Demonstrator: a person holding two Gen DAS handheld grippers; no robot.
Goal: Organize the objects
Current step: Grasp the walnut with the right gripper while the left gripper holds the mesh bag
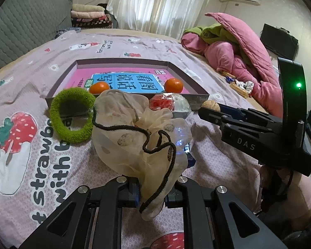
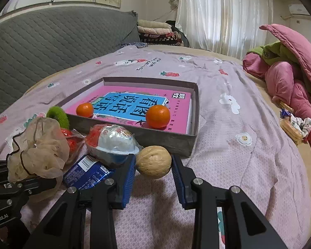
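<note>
Right hand-held gripper (image 2: 152, 167) clamps walnut (image 2: 153, 161); round shell may squirt out. Left hand-held gripper (image 1: 151, 191) pinches organza pouch (image 1: 139, 132); drawstring could snag.

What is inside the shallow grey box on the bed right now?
Inside the grey box lie a pink and blue book and two oranges on it, a small one and a larger one. Whatever is under the book is covered.
</note>
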